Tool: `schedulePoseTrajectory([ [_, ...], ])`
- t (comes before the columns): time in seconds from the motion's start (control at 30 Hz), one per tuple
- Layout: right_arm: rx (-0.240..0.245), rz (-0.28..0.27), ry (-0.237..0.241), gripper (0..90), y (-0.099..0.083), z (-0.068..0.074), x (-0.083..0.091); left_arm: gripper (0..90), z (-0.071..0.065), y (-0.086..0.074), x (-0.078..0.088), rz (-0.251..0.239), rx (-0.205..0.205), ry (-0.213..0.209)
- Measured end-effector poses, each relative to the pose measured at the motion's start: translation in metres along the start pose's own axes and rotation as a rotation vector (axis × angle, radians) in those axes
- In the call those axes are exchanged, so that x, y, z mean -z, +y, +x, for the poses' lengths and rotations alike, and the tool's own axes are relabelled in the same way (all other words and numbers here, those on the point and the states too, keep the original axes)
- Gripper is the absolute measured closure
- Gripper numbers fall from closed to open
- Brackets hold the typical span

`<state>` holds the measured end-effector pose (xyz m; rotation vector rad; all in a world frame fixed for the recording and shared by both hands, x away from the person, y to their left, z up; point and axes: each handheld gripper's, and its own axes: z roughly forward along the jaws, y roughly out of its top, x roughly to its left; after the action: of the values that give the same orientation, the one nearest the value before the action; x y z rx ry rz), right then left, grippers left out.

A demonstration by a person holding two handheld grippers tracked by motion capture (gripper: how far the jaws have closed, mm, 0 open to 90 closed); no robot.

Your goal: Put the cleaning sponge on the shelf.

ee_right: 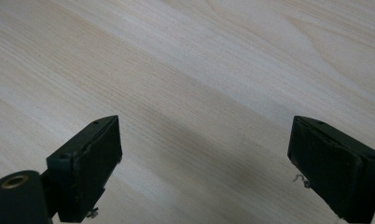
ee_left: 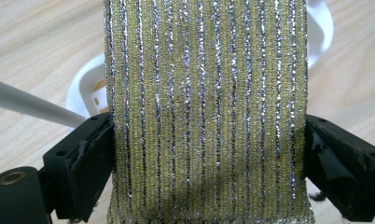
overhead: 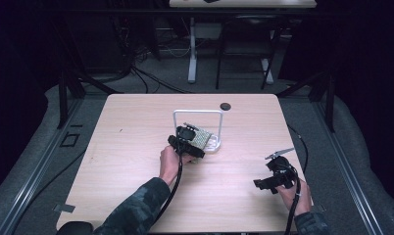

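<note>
Two grippers on the pale wooden table [overhead: 136, 147], and one is busy! The left gripper [ee_left: 209, 154] has one glittery gold-and-silver striped cloth [ee_left: 206, 93] spanning its two jaws, both pads pressing the fabric's edges, clamped on it. Just beyond those jaws sits one white rack [overhead: 219, 128], its base peeking out behind the cloth. Well apart, the right gripper [ee_right: 204, 168] hangs over bare tabletop, jaws spread wide, gripping nothing.

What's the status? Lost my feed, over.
Left tongs shut on the glittery cloth, at the white rack. Right tongs open over bare table. Nothing in the way.
</note>
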<state>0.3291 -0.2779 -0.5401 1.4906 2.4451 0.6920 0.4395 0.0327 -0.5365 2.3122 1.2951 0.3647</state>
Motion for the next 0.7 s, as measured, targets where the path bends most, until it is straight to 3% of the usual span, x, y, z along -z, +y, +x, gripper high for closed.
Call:
schedulePoseTrajectory([
  [0.3,0.000,-0.002,0.001,9.1,0.000,0.001,0.001,9.3,-0.010,0.008,-0.008,-0.026,0.005,0.040],
  [0.7,0.009,-0.003,0.011,9.0,0.000,0.000,0.000,8.9,-0.010,0.023,-0.020,-0.025,0.007,0.062],
])
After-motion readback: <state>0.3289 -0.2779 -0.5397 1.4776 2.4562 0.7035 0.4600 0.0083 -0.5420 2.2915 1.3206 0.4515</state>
